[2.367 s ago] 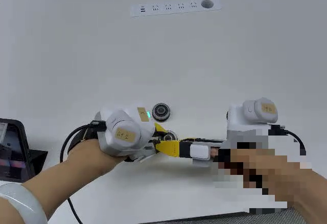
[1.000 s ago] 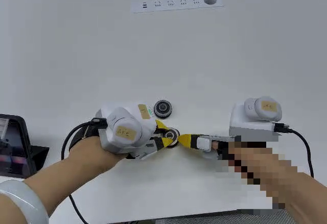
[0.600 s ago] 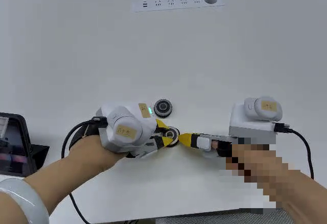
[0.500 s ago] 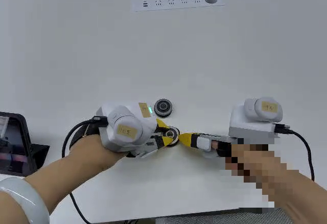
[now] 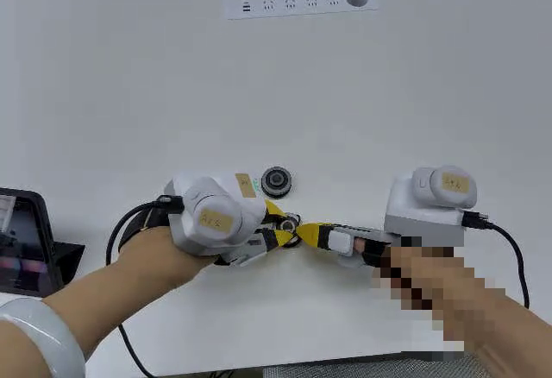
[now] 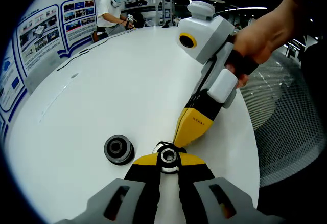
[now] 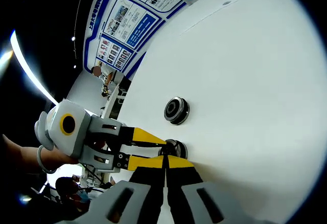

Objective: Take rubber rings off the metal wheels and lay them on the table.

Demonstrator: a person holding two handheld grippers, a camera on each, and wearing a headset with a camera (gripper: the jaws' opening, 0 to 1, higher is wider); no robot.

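Observation:
A small metal wheel with a black rubber ring is near the table's front edge, and my left gripper is shut on it. In the left gripper view the wheel sits between the yellow jaw tips of the left gripper. My right gripper comes in from the right, jaws shut, with its tips at the wheel's rim, where a bit of black ring stands lifted. In its own view the right gripper touches the wheel. A second wheel with its ring on lies loose just behind.
A white power strip lies at the far edge of the white table. A black device stands at the left edge. Cables trail from both grippers. People stand far behind the table.
The right gripper has drawn back to the right from beside the left gripper's body, and its tips now sit at the wheel's rim. The left gripper has kept its hold on the wheel.

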